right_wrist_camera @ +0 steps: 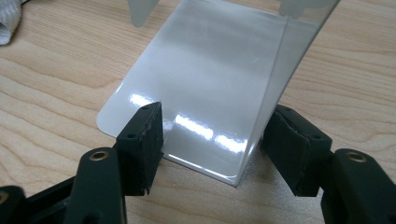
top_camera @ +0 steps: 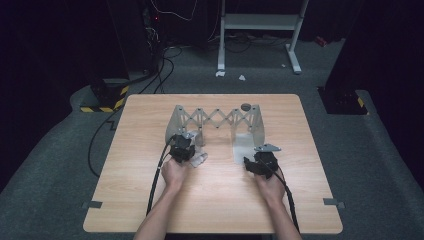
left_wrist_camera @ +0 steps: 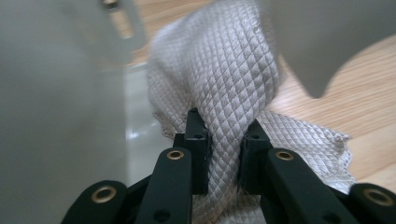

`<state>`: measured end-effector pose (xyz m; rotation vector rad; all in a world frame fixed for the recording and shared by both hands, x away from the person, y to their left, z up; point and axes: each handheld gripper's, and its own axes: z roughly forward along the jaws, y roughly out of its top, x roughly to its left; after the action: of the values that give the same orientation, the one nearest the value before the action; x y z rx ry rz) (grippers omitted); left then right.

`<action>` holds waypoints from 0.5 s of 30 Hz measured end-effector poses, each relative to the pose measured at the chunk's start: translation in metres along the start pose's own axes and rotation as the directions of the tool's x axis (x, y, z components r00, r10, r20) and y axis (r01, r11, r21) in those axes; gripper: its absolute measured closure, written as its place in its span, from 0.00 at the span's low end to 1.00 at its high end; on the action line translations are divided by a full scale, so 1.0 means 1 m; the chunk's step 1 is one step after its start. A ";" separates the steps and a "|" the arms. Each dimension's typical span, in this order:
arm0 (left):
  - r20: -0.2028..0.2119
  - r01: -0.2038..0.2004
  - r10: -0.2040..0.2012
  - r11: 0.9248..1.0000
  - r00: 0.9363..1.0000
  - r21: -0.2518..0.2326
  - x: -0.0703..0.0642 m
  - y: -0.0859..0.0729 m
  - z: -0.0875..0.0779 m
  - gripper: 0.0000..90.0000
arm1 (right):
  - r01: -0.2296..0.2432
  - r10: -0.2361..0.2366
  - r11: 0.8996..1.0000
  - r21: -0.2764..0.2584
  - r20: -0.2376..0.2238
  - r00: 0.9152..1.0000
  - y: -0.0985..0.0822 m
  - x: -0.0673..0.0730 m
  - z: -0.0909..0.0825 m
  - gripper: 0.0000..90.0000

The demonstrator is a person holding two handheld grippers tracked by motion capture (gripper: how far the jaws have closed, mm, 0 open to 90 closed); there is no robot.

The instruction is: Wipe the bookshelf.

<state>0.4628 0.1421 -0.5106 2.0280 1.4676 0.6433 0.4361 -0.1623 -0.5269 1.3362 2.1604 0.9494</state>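
On the left of the wooden table (top_camera: 150, 200), the left gripper (left_wrist_camera: 223, 140) has its 2 jaws clamped on a bunched fold of white quilted cloth (left_wrist_camera: 224, 70), which lies just beside the left foot of the grey metal accordion rack (top_camera: 217, 120). The rack stands extended across the middle of the table, a small dark round object (top_camera: 245, 106) resting on its top right. To the right, the right gripper (right_wrist_camera: 212, 149) has its jaws apart, straddling the near corner of the rack's glossy right base plate (right_wrist_camera: 205, 93); contact cannot be confirmed. Judgement: the step in hand appears to be carrying the cloth up to the rack while the right side steadies it. The next move calls for lifting the cloth clear of the table and draping it on the frame without shifting the rack.
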 end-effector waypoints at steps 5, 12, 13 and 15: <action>-0.019 0.010 -0.010 1.000 1.000 0.005 0.004 -0.001 -0.001 0.86 | 0.000 0.000 1.000 0.000 0.000 1.000 0.000 0.000 0.000 0.42; 0.034 0.029 -0.027 0.999 0.999 -0.036 -0.006 0.006 0.008 0.86 | 0.000 0.000 1.000 0.000 0.000 1.000 0.000 0.000 0.000 0.42; 0.034 0.029 -0.027 0.999 0.999 -0.036 -0.006 0.006 0.008 0.86 | -0.001 0.001 1.000 0.000 0.001 1.000 0.000 0.000 0.000 0.42; 0.011 0.009 -0.008 1.000 1.000 -0.024 -0.007 0.012 0.011 0.86 | 0.000 0.000 1.000 0.000 0.001 1.000 0.000 0.000 0.000 0.42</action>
<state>0.4759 0.1304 -0.5111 2.0030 1.4545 0.6421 0.4361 -0.1622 -0.5269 1.3368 2.1594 0.9492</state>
